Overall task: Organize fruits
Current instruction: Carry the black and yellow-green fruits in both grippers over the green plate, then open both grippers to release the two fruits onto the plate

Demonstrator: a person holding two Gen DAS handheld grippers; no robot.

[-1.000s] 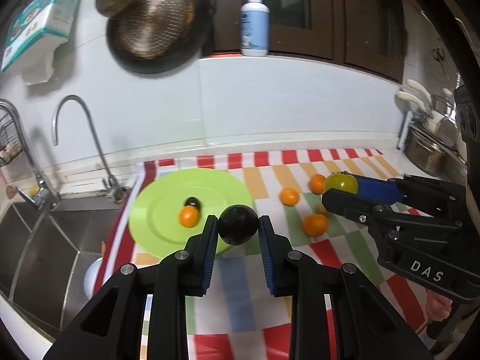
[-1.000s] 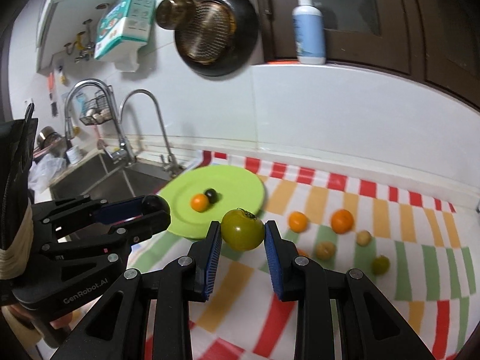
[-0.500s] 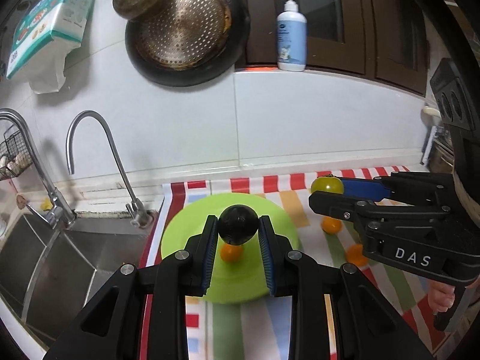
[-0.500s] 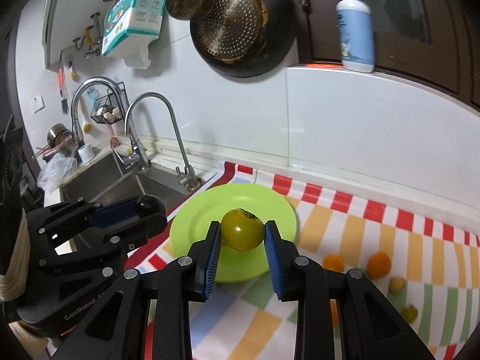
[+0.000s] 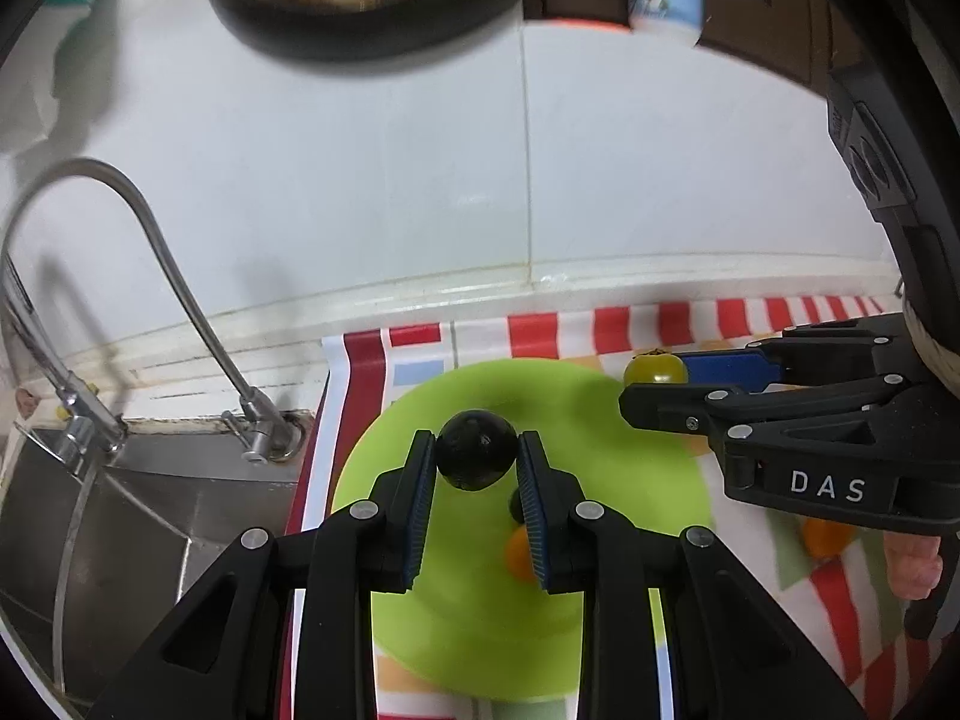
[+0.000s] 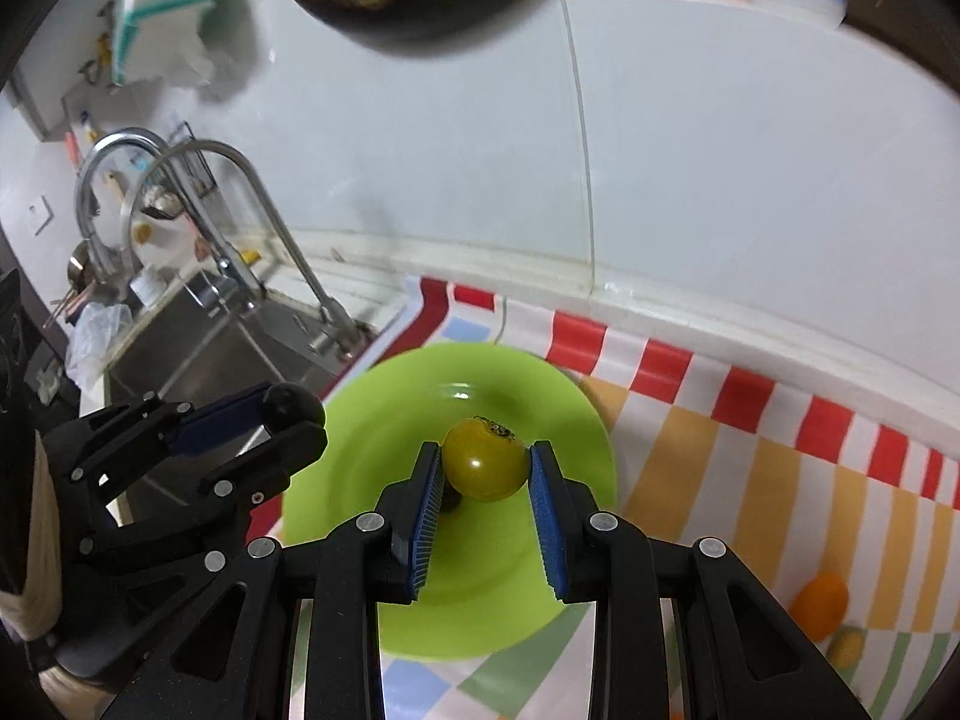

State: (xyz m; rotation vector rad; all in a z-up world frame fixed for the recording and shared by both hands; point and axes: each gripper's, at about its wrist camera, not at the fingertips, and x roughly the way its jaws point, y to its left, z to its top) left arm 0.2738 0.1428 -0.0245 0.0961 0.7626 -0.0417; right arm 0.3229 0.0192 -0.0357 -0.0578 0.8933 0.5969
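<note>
White wall tiles stand behind the desk (image 6: 780,480), which wears a bright striped cloth (image 6: 708,438). A sink (image 5: 120,510) with a bent tap (image 5: 150,252) sits to the left.

A green plate (image 6: 372,420) lies on the cloth near the sink. It looks like the spot where the fruits are being gathered. On the plate I can see a small orange fruit (image 5: 516,552) and a small dark fruit (image 5: 513,504), both partly hidden behind the left gripper's finger.

The left gripper (image 5: 477,474) is squeezed on a black round fruit (image 5: 476,459) and holds it in the air over the plate. The right gripper (image 6: 485,483) is squeezed on a yellow-green tomato (image 6: 485,467), also over the plate. Each fruit is pinched at its sides, so I think it will not roll out.

Both fruits seem ready to be set down on the plate. The plate is flat and round fruit can roll, so they should go down low and gently, away from the two already there.

More fruits wait on the cloth: an orange one (image 6: 819,597) and a small yellow one (image 6: 846,645), well apart from the plate.
</note>
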